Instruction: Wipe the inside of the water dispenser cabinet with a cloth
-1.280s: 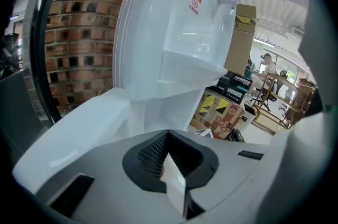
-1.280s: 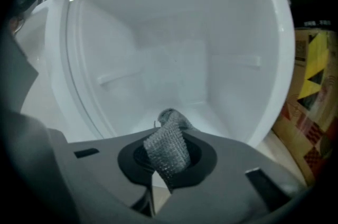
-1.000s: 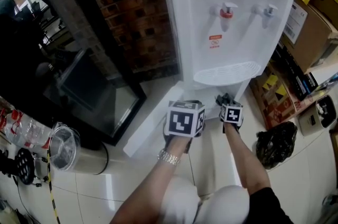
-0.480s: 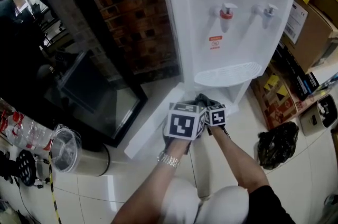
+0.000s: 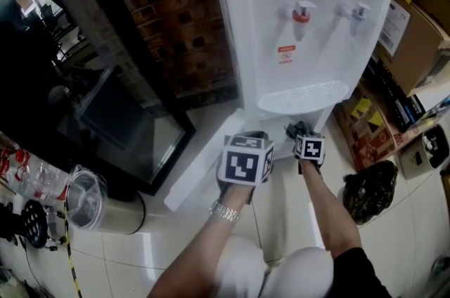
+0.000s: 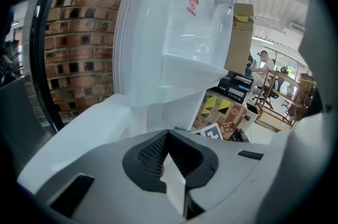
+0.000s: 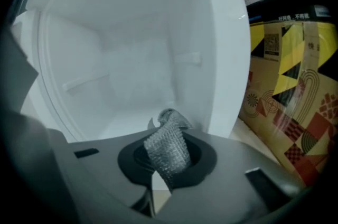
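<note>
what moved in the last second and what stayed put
The right gripper, shut on the grey cloth, swung left until it sat beside the left gripper. It then came back right to about where it began, at the open cabinet under the water dispenser. Nothing was taken hold of or let go. The left gripper, the cabinet door and the dispenser stayed as they were.
</note>
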The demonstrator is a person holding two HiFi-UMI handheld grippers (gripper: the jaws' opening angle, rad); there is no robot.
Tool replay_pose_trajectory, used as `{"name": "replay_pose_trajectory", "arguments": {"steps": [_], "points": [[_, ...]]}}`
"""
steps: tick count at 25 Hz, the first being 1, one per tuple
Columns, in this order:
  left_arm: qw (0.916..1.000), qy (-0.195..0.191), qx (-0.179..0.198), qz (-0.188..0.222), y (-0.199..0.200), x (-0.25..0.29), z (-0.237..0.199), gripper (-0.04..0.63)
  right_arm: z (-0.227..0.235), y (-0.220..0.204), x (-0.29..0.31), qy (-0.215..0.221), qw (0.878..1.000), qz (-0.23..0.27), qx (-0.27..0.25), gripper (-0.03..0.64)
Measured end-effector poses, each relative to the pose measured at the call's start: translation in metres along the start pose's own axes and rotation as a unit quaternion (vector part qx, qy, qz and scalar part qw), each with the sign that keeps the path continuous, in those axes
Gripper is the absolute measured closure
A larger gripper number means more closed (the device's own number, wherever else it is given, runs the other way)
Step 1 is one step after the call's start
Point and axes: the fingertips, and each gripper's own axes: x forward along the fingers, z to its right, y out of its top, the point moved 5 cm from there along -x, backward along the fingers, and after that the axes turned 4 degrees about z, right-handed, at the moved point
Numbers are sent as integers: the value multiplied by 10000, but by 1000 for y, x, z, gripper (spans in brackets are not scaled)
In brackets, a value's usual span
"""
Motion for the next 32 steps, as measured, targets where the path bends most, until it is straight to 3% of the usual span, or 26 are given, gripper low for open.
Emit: {"name": "replay_pose_trajectory", "arguments": {"steps": [4, 9, 12, 16, 22, 24, 28, 30, 32], "points": [[10000, -2, -6, 29, 2, 1, 0, 592, -16, 14, -3, 186, 9995, 247, 0, 597], [10000, 21, 16, -31, -1, 0, 0, 592, -95, 20, 2, 1611, 9851, 397, -452, 597], [10000, 32, 37, -16, 0, -1, 0, 592, -125, 26, 0, 1998, 9768, 481, -605, 597], [10000, -2, 26, 22, 2, -2, 1, 592, -110, 17, 9, 1911, 9797, 293, -539, 597], [10000, -53, -6, 57, 4, -1, 3, 592, -17, 17, 8, 354, 9992, 154, -111, 597], [10000, -73, -2, 30, 3, 0, 4, 592, -2, 22, 4, 164, 9995, 249, -65, 597], [10000, -75, -15, 25, 3, 0, 5, 592, -9, 30, 0, 300, 9985, 456, -43, 597], [10000, -75, -8, 23, 3, 0, 6, 592, -33, 36, 0, 752, 9953, 611, -92, 597], [10000, -71, -15, 22, 3, -1, 5, 592, -70, 40, 0, 1530, 9854, 712, -238, 597]]}}
